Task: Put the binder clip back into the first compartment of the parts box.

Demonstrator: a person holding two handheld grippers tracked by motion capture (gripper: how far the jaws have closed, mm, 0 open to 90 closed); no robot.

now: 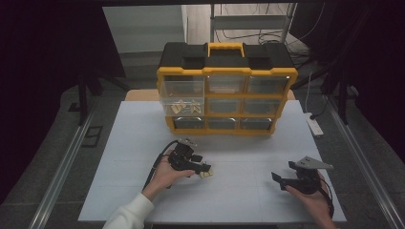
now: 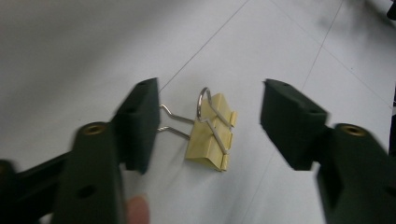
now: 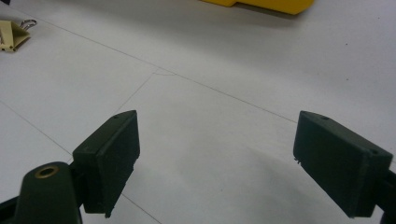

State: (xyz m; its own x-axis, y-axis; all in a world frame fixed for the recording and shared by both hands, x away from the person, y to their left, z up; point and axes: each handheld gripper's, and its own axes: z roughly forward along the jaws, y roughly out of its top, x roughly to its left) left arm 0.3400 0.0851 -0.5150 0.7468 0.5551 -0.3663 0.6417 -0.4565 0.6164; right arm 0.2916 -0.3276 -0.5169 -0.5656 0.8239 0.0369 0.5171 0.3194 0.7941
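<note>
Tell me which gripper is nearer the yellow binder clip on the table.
Left. The left gripper straddles the binder clip, jaws open; the right gripper sits far off.

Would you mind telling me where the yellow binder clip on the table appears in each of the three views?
High view: the binder clip lies on the white table, just off the left gripper, left of centre.
Left gripper view: the clip lies mid-picture on the table, between the open jaws.
Right gripper view: the clip sits at the far upper-left edge.
Shared landmark: the yellow organizer, whose base edges the right gripper view's top.
</note>
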